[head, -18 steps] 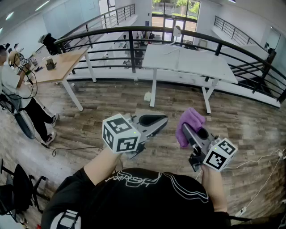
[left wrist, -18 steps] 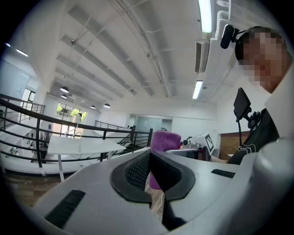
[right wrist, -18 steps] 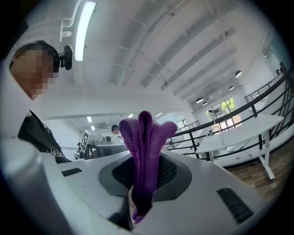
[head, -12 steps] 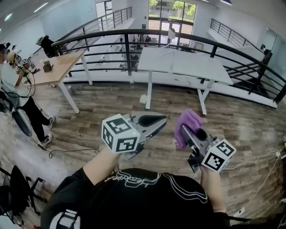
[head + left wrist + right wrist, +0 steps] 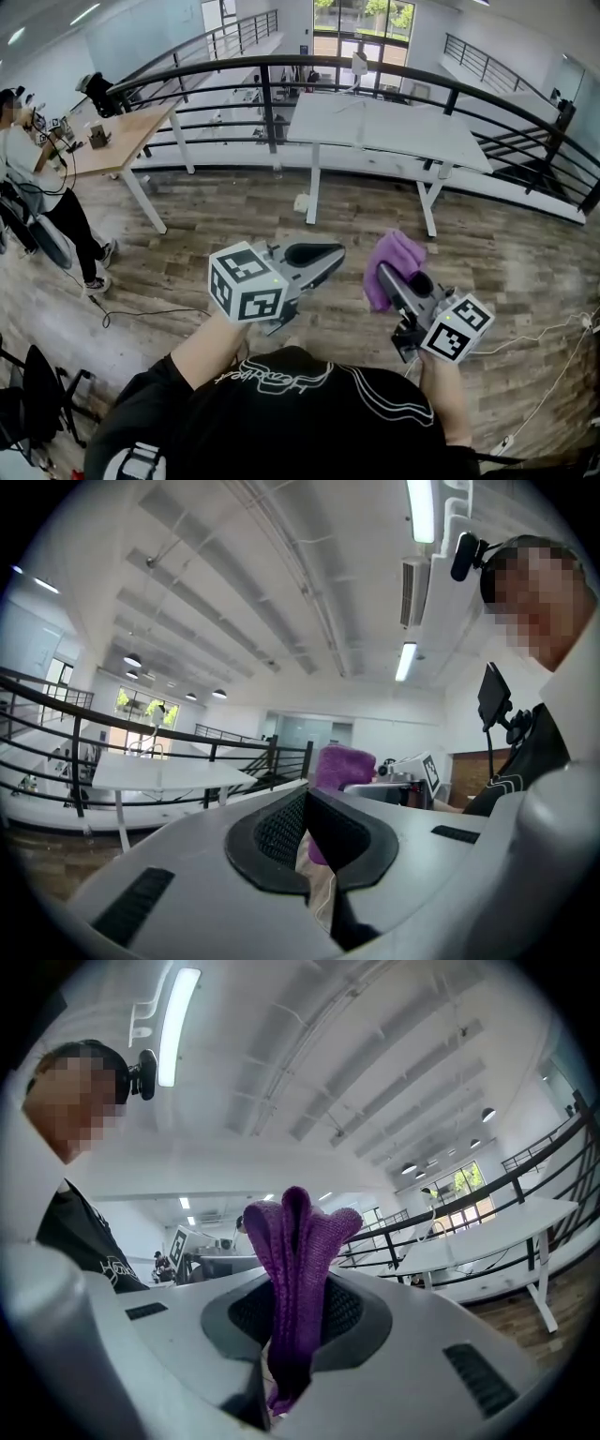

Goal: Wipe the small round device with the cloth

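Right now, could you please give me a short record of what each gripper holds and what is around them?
left gripper: shut, nothing between its jaws
right gripper: shut on the purple cloth
purple cloth: bunched, sticking out past the jaw tips
small round device: not in view
position: both grippers held in the air over the wood floor
beyond: white table in front of the black railing
bystander: stands at the far left by a wooden table
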`<state>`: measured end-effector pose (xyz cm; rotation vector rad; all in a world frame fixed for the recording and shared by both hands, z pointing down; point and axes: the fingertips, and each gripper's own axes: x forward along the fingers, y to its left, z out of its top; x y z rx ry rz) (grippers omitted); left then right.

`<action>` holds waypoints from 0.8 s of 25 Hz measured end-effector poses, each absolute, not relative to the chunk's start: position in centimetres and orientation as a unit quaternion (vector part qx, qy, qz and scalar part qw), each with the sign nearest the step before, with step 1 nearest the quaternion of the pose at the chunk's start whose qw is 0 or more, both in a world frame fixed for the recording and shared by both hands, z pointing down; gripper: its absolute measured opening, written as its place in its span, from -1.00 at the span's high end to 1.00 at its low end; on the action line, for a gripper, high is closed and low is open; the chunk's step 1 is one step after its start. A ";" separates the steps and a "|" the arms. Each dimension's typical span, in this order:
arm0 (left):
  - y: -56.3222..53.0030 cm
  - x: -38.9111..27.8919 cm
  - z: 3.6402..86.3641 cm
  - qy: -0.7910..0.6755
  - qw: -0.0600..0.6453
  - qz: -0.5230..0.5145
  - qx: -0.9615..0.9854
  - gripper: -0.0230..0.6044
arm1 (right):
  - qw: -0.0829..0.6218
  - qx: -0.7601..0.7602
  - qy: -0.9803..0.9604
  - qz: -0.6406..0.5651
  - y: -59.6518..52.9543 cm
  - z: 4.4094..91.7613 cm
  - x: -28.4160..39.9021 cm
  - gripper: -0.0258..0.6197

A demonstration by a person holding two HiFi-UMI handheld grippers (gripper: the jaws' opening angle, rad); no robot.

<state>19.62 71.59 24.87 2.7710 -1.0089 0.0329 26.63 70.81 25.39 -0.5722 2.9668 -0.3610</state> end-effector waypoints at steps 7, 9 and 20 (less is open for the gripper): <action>65.1 16.1 28.8 -0.353 0.129 0.006 0.927 0.90 | 0.040 -0.197 0.967 -0.156 63.8 29.5 24.3 0.73; 62.4 15.1 29.9 -0.352 0.135 0.005 0.926 0.90 | 0.036 -0.200 0.965 -0.164 61.0 30.8 23.2 0.73; 37.0 3.2 34.9 -0.344 0.193 0.025 0.919 0.90 | 0.023 -0.225 0.949 -0.219 36.2 35.4 11.8 0.73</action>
